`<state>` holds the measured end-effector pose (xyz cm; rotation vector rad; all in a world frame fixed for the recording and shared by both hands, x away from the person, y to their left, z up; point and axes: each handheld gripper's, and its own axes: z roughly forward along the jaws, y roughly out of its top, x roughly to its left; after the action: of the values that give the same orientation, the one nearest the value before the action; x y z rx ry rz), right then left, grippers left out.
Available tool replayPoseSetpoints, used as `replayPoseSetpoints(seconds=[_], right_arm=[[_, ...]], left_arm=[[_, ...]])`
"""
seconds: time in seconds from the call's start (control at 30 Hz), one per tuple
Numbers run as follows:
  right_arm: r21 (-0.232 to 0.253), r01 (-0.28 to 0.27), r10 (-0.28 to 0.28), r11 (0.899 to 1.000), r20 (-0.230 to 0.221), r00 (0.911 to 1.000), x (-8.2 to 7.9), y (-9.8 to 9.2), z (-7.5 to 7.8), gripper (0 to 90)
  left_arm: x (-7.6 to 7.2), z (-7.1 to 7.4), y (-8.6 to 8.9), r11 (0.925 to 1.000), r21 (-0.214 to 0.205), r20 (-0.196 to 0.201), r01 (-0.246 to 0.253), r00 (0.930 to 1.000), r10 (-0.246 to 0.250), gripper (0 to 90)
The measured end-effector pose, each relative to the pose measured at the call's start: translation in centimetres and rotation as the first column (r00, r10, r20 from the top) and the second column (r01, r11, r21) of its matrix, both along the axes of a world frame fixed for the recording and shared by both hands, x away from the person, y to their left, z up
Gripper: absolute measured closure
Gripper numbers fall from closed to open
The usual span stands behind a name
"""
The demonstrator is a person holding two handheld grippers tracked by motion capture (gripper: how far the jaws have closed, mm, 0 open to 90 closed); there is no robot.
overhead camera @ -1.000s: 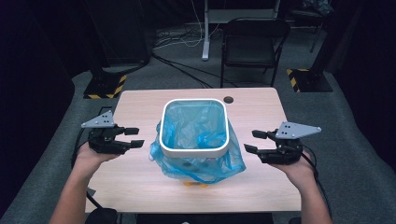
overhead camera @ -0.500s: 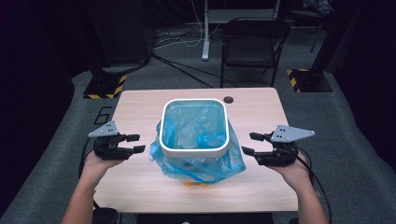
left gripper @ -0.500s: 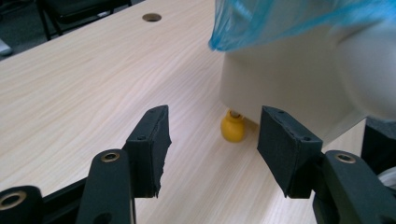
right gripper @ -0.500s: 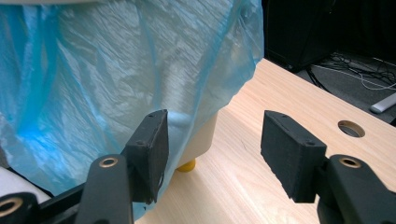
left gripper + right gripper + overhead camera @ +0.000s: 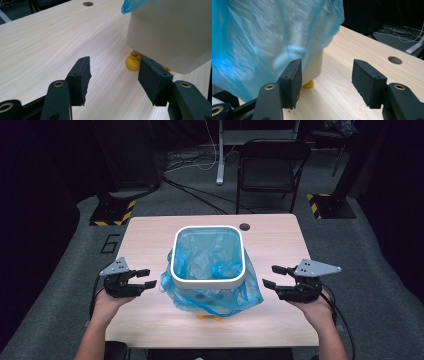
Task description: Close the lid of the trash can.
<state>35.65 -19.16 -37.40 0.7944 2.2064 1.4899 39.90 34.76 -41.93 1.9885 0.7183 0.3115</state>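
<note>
With both my left gripper (image 5: 147, 278) and right gripper (image 5: 271, 276) jaws released and empty, I should pinch the blue liner (image 5: 215, 295) evenly on each side of the bin (image 5: 207, 281)

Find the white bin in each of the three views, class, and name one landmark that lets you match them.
High view: the bin stands mid-table, between the two grippers.
Left gripper view: its white wall fills the upper right, above a yellow foot.
Right gripper view: a corner of it shows at centre left, under the blue bag.
Shared landmark: the round hole in the table.
</note>
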Motion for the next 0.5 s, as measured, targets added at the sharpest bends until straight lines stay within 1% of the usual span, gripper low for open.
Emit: replayPoseSetpoints(seconds=[0.13, 0.27, 0.3, 0.37, 0.43, 0.5], right_arm=[[-0.001, 0.014, -0.014, 1.0, -0.012, 0.9998, 0.1, -0.5, -1.0, 39.3], [0.017, 0.038, -0.037, 0.999, -0.004, 0.9993, 0.2, -1.0, -2.0, 38.9], [0.019, 0.044, -0.044, 0.999, -0.006, 0.999, 0.2, -1.1, -2.2, 38.8], [0.029, 0.06, -0.06, 0.998, -0.004, 0.9982, 0.5, -1.4, -2.8, 38.7], [0.031, 0.09, -0.089, 0.995, -0.01, 0.9959, 0.7, -1.7, -3.5, 38.6], [0.026, 0.111, -0.11, 0.994, -0.013, 0.9938, 1.0, -2.0, -4.1, 38.5]], left_arm=[[0.1, -1.0, 0.1, 0.9998, 0.01, -0.012, -0.016, 0.9998, 0.016, 42.7], [0.3, -2.1, 0.4, 0.9992, 0.015, -0.034, -0.038, 0.9987, 0.038, 41.6], [0.3, -2.4, 0.4, 0.9989, 0.023, -0.038, -0.04, 0.9984, 0.041, 41.5], [0.3, -2.8, 0.5, 0.9983, 0.039, -0.041, -0.044, 0.9981, 0.046, 41.4], [0.4, -3.1, 0.6, 0.9975, 0.047, -0.048, -0.053, 0.9973, 0.055, 41.3], [0.4, -3.4, 0.8, 0.9963, 0.055, -0.053, -0.066, 0.9962, 0.069, 41.2]])
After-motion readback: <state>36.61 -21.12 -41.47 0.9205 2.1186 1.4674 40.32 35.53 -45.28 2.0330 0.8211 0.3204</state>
